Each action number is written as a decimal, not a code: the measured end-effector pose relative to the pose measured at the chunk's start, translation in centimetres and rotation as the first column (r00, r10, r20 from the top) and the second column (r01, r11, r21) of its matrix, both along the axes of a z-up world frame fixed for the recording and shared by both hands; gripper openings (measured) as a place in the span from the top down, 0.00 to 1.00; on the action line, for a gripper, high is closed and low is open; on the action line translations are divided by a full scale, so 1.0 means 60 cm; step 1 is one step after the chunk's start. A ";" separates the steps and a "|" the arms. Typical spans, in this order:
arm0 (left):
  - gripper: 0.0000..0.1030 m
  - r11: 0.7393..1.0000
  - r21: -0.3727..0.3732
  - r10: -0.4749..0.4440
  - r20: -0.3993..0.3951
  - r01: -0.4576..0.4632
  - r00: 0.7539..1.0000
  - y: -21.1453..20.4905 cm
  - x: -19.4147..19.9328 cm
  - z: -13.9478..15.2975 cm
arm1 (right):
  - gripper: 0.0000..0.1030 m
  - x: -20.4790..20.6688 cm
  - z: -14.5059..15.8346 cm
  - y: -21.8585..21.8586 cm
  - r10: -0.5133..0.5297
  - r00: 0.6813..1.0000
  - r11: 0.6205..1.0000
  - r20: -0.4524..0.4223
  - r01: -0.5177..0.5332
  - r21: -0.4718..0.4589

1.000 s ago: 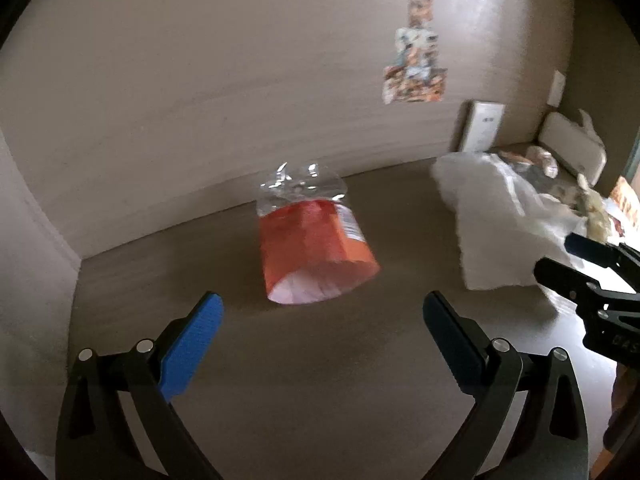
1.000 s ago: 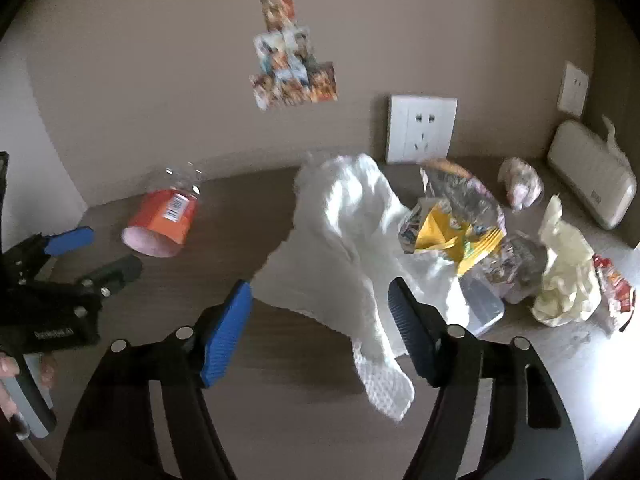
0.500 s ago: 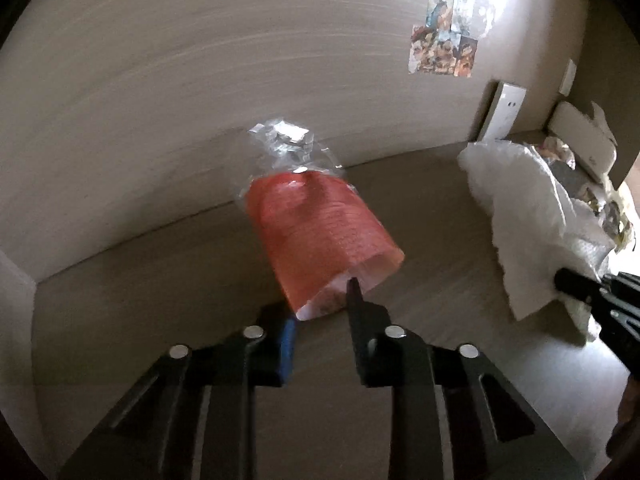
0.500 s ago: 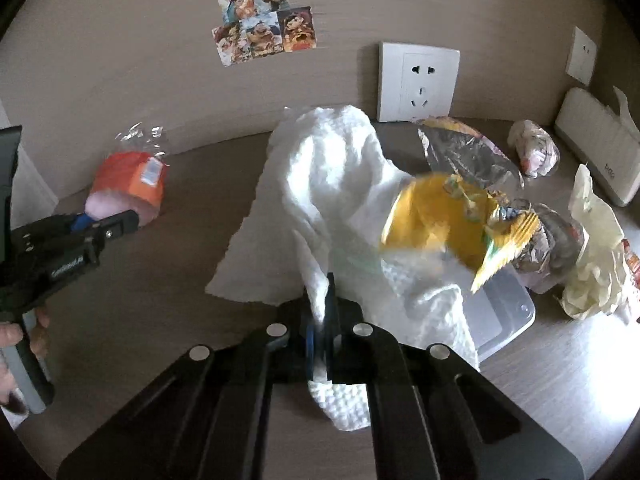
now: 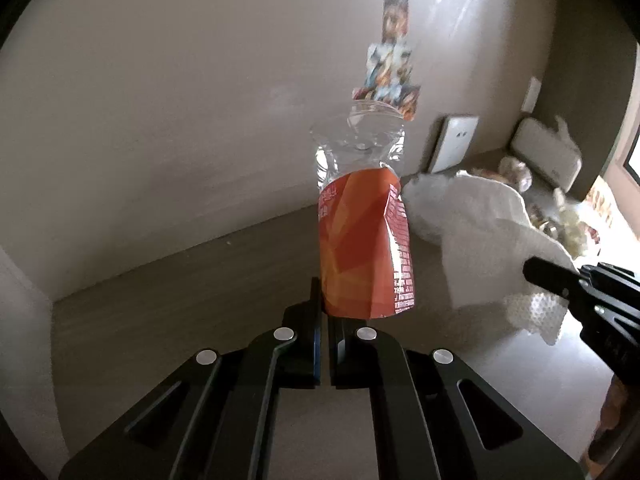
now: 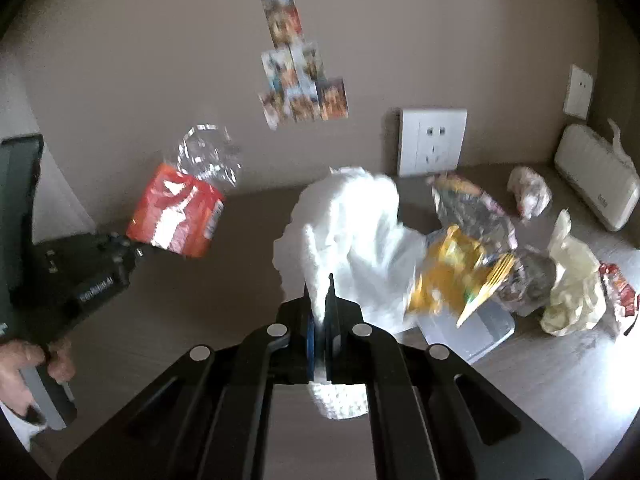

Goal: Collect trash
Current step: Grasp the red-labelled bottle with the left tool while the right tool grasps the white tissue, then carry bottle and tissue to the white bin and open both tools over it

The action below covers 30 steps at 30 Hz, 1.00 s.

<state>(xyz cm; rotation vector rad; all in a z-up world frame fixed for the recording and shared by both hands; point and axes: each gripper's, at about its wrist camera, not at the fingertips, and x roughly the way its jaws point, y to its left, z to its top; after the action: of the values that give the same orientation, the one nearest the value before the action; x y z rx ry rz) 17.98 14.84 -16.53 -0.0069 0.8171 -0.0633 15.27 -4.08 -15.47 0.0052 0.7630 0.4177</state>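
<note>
A: What does the left gripper (image 5: pixel 325 312) hold?
B: Its jaws pinch the orange bottle (image 5: pixel 362 248), raised above the bench (image 5: pixel 180 300).
A: And the right gripper (image 6: pixel 320 300)?
B: Clamped on the white paper towel (image 6: pixel 348 224); other trash (image 6: pixel 572 280) lies at three o'clock.

The left gripper (image 5: pixel 325 300) is clamped on the lower edge of an orange bag (image 5: pixel 362 248), held upright off the table (image 5: pixel 180 312). At three o'clock, a white paper towel (image 5: pixel 480 236) is pinched by the right gripper (image 5: pixel 548 276).

Photo stickers (image 6: pixel 301 84) on the wall; white socket (image 6: pixel 433 142); switch (image 6: pixel 579 92)
</note>
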 end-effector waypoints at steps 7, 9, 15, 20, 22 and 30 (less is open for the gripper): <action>0.98 1.000 0.001 -0.005 0.039 0.005 0.999 -0.020 -0.076 0.057 | 0.96 -0.049 0.080 -0.023 0.016 0.996 0.999 0.088 -0.019 0.035; 0.98 1.000 0.003 -0.009 0.048 0.009 0.999 -0.033 -0.089 0.072 | 0.96 -0.060 0.099 -0.040 0.013 0.994 0.999 0.112 -0.018 0.046; 0.98 0.999 0.001 -0.053 0.092 0.054 0.994 -0.092 -0.145 0.122 | 0.96 -0.114 0.158 -0.103 -0.025 0.984 0.998 0.174 0.015 0.061; 0.98 0.991 0.002 -0.132 0.108 0.133 0.985 -0.179 -0.160 0.141 | 0.96 -0.163 0.186 -0.173 -0.084 0.973 0.996 0.214 0.072 0.060; 0.98 0.986 -0.004 -0.167 0.112 0.168 0.980 -0.210 -0.167 0.145 | 0.96 -0.181 0.191 -0.203 -0.110 0.969 0.993 0.221 0.100 0.057; 0.98 0.936 0.009 -0.351 0.111 0.352 0.930 -0.367 -0.194 0.148 | 0.96 -0.255 0.188 -0.335 -0.265 0.940 0.964 0.217 0.258 0.061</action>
<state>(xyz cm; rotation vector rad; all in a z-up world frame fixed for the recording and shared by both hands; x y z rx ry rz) 6.31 -7.20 -7.62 0.1322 0.6989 -0.4045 0.00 -24.20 -4.21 0.0869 0.5235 0.1723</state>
